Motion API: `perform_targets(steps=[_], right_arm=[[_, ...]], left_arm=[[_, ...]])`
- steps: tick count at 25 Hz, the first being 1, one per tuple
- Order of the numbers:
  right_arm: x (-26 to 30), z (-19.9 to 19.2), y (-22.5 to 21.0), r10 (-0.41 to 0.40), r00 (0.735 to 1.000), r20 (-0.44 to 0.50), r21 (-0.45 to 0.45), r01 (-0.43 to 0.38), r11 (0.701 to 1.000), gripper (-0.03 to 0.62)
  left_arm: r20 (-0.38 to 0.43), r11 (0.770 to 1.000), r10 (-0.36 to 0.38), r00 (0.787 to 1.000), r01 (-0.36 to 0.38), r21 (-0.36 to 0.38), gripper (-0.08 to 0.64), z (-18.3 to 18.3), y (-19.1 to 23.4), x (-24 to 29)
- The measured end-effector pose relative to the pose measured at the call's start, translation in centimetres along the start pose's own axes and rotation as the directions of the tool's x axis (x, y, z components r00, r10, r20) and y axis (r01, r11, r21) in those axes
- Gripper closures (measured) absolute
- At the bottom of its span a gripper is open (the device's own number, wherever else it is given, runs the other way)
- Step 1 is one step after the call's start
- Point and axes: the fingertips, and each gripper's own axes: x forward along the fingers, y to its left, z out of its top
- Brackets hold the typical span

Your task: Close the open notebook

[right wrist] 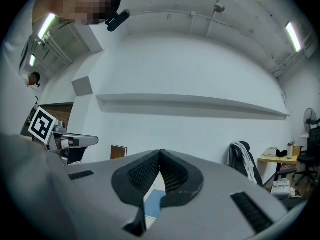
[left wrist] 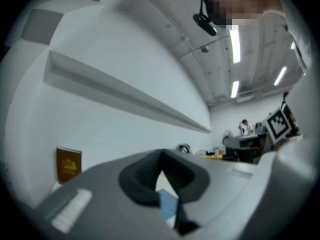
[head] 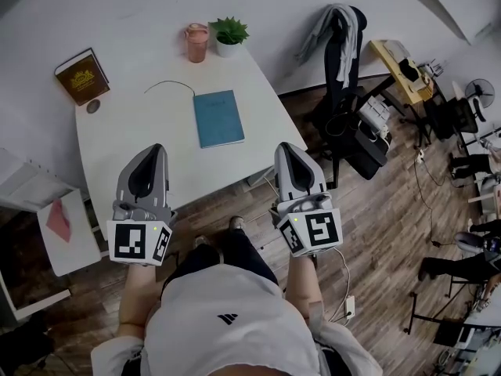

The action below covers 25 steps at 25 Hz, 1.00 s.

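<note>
Now left gripper (head: 153, 151), right gripper (head: 288, 149) empty, ribbed dark fingers (right wrist: 142, 176) pressed together; flat teal notebook (head: 218, 118) closed on white counter (head: 133, 131).

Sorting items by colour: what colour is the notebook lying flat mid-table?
The notebook is plain teal-blue, clearest in the head view.

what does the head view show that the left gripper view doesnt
Only the head view: the pink cup, the potted plant, the thin cable on the table, the wooden floor and the person's legs. Only the left gripper view: the ceiling lights, the long wall ledge, and the left gripper with its jaws meeting at their tips, gripping nothing. Both: the blue notebook, lying closed, and the brown book by the wall.
</note>
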Motion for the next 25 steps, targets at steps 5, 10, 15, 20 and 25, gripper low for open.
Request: perform_targets(steps=[5, 10, 15, 20, 25], right_arm=[[-0.1, 0.4, 0.6, -0.008, 1.0, 0.008, -0.004, 0.008, 1.0, 0.6], [-0.1, 0.6, 1.1, -0.012, 1.0, 0.013, -0.009, 0.012, 1.0, 0.6], [0.0, 0.5, 1.6, -0.01, 1.0, 0.012, -0.012, 0.01, 1.0, 0.6], [0.3, 0.6, 1.9, -0.006, 1.0, 0.012, -0.013, 0.007, 1.0, 0.6], [0.6, 0.5, 2.2, -0.004, 1.0, 0.012, -0.013, 0.004, 1.0, 0.6]], left_arm=[[0.009, 1.0, -0.008, 1.0, 0.008, 0.007, 0.552, 0.3, 0.1, -0.6], [0.025, 1.0, -0.004, 1.0, 0.004, 0.016, 0.552, 0.5, 0.5, -0.9], [0.058, 0.997, 0.02, 0.998, -0.024, 0.077, 0.552, 0.7, 1.1, -1.3], [0.058, 0.998, 0.023, 0.998, -0.027, 0.063, 0.551, 0.7, 1.5, -1.4], [0.047, 0.998, 0.028, 0.999, -0.03, 0.061, 0.551, 0.2, 1.9, -1.5]])
